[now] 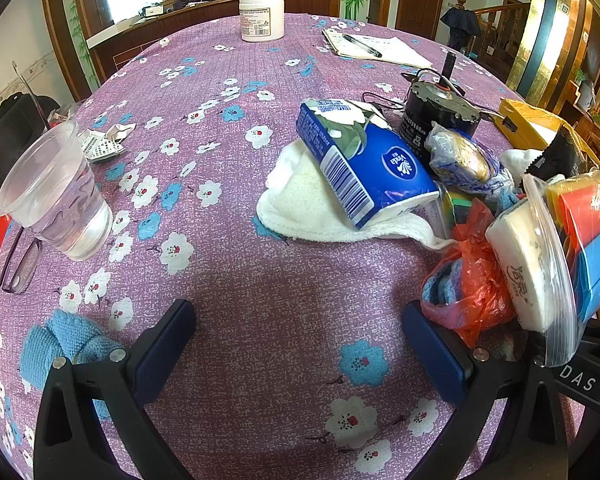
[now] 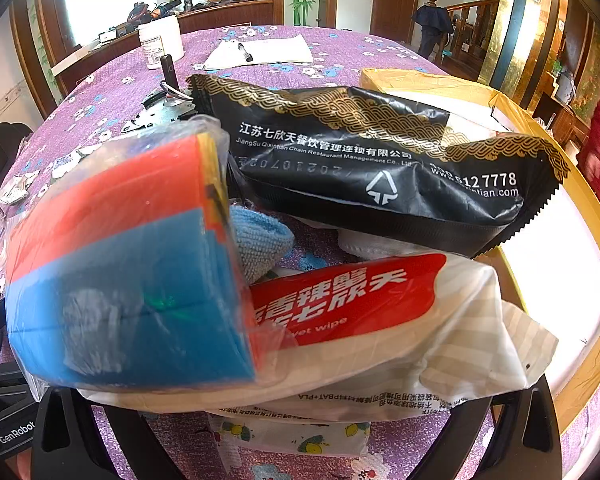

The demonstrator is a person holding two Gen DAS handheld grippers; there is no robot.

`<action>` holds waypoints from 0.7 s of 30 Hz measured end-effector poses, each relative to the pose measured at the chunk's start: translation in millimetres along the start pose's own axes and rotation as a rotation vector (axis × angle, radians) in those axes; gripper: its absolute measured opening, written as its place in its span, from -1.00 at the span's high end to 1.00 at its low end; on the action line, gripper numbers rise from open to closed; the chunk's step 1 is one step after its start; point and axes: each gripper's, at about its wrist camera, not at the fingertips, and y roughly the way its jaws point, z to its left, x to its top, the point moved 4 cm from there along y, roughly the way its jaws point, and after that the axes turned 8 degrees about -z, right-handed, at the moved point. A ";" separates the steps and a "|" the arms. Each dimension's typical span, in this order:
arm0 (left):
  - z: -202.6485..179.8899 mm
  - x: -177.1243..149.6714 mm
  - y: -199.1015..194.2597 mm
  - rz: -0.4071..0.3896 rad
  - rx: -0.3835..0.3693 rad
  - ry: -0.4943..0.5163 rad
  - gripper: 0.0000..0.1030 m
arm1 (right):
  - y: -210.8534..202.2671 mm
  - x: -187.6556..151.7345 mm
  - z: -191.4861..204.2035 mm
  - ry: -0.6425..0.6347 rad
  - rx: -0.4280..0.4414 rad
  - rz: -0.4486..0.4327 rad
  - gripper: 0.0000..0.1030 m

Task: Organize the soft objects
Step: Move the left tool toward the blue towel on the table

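Observation:
My left gripper (image 1: pixel 300 344) is open over bare tablecloth, nothing between its fingers. A blue knitted cloth (image 1: pixel 60 344) lies beside its left finger. Ahead, a blue tissue pack (image 1: pixel 364 164) leans on a white towel (image 1: pixel 308 204). To the right are a red plastic bag (image 1: pixel 476 280) and a zip bag of coloured sponges (image 1: pixel 572 240). In the right wrist view the zip bag (image 2: pixel 120 272) and a red-and-white wet wipe pack (image 2: pixel 360 304) lie over my right gripper (image 2: pixel 296 380) and hide its fingertips. Behind them are a black packet (image 2: pixel 380 160) and a blue cloth (image 2: pixel 260 240).
A plastic cup of water (image 1: pixel 56 196) and glasses (image 1: pixel 18 268) sit at the left table edge. A black motor with wires (image 1: pixel 436 116), a yellow box (image 2: pixel 560 140), a white jar (image 1: pixel 261 16) and a notepad with pen (image 1: pixel 376 50) lie further back.

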 end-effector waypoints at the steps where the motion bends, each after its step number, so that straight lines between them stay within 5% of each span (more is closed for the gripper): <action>1: 0.0 0.0 0.0 0.000 0.000 0.000 -1.00 | -0.1 0.0 0.3 0.000 0.000 0.000 -0.99; 18: 0.3 -0.1 0.0 0.000 -0.001 -0.001 -1.00 | -0.9 1.8 -3.7 0.002 -0.003 -0.003 -0.99; 21: 1.1 -0.8 -1.0 -0.001 0.003 -0.003 -1.00 | -1.5 1.5 -1.3 -0.087 0.089 0.012 -0.99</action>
